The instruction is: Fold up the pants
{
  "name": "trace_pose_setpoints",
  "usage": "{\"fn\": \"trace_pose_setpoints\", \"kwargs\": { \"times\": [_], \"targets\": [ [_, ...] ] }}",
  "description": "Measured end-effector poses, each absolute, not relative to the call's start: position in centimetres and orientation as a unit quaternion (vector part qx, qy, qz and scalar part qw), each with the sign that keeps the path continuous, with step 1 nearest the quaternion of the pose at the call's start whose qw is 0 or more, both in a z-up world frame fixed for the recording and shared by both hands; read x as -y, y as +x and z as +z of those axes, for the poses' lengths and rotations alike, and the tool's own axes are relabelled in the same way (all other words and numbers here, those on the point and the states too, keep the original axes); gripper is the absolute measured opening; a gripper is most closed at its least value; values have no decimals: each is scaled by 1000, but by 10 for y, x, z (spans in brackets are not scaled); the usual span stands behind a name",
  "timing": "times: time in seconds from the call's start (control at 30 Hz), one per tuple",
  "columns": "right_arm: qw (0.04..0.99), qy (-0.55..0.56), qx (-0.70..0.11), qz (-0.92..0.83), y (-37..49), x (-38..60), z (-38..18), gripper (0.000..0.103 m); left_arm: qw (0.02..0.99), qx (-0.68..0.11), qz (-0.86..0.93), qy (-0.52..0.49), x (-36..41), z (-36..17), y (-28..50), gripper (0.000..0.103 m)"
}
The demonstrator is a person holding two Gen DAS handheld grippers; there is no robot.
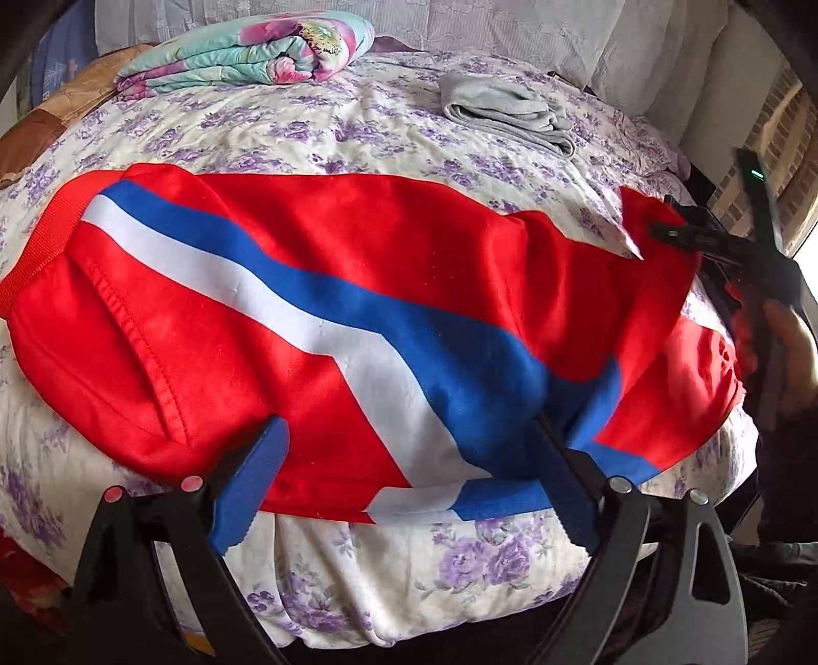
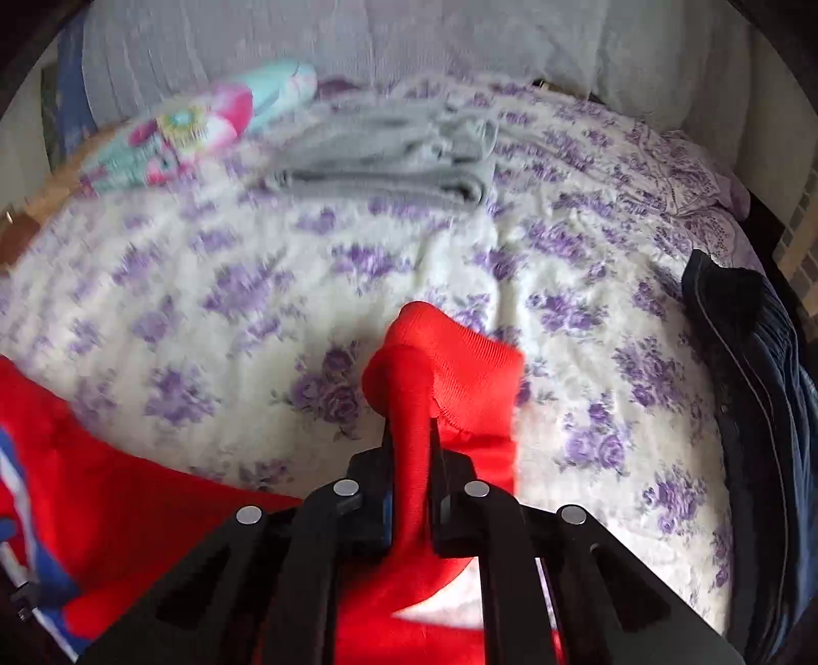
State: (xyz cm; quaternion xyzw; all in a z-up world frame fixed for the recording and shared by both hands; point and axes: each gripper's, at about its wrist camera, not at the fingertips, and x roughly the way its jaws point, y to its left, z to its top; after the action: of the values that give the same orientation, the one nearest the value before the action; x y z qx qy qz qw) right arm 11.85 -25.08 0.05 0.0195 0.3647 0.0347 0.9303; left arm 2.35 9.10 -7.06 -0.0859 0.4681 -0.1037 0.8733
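Observation:
Red pants [image 1: 317,286] with a white and a blue stripe lie stretched across the flowered bedspread [image 1: 307,123], waistband at the left. My left gripper [image 1: 409,475] is open, and its blue pads [image 1: 255,486] straddle the pants' near edge without pressing on it. My right gripper [image 2: 411,435] is shut on a bunched red leg end of the pants [image 2: 450,368], lifted a little above the bed. The left wrist view shows the right gripper [image 1: 680,235] at the pants' far right end, with a hand [image 1: 787,348] behind it.
A folded floral quilt [image 1: 245,56] lies at the back left and a folded grey garment [image 1: 511,112] at the back middle. A dark blue garment [image 2: 751,368] hangs at the bed's right edge. Pale pillows [image 2: 358,41] line the far side.

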Motion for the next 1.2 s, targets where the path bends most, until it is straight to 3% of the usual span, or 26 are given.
{"fn": "trace_pose_setpoints", "kwargs": {
  "times": [0.1, 0.2, 0.27, 0.4, 0.43, 0.47, 0.53, 0.57, 0.6, 0.63, 0.77, 0.87, 0.93, 1.0, 1.03, 1.07, 1.2],
  "targets": [
    [955, 111, -271, 43, 28, 303, 16, 11, 874, -466, -105, -88, -91, -71, 25, 91],
    [949, 173, -263, 29, -26, 333, -25, 24, 876, -465, -102, -76, -87, -72, 25, 93],
    [935, 204, -289, 16, -42, 347, -60, 58, 876, -467, -99, -63, -83, -72, 25, 93],
    [918, 291, -265, 57, -57, 376, -72, 71, 874, -473, -97, -46, -80, -72, 26, 93],
    [912, 311, -257, 74, -56, 381, -69, 82, 874, -474, -96, -45, -79, -72, 26, 93],
    [907, 325, -257, 78, -54, 386, -67, 86, 874, -474, -96, -47, -79, -72, 26, 93],
    [897, 335, -282, 56, -41, 393, -67, 81, 875, -472, -95, -54, -81, -72, 26, 93],
    [888, 340, -304, 57, -31, 395, -71, 40, 875, -471, -95, -59, -82, -71, 26, 93],
    [881, 339, -326, 62, -22, 399, -72, 11, 875, -470, -94, -64, -83, -71, 25, 93],
    [883, 337, -318, 70, -22, 400, -68, 7, 875, -470, -94, -69, -85, -71, 25, 93],
    [936, 251, -232, 87, -38, 389, -26, 6, 876, -469, -88, -69, -88, -72, 24, 93],
    [905, 262, -333, 36, -20, 401, -67, 7, 878, -469, -84, -45, -83, -74, 18, 93],
    [900, 257, -352, 24, -30, 401, -85, 8, 879, -468, -83, -35, -82, -76, 15, 93],
    [918, 208, -337, -7, -46, 393, -66, 23, 879, -468, -84, -27, -82, -76, 11, 93],
    [929, 193, -315, -33, -54, 391, -52, 40, 880, -468, -84, -22, -82, -74, 9, 93],
    [939, 180, -288, -50, -61, 391, -36, 47, 879, -468, -84, -15, -81, -71, 8, 93],
    [950, 155, -268, 27, -37, 366, 21, 47, 892, -441, -99, 11, -75, -46, 5, 93]
  ]
}}
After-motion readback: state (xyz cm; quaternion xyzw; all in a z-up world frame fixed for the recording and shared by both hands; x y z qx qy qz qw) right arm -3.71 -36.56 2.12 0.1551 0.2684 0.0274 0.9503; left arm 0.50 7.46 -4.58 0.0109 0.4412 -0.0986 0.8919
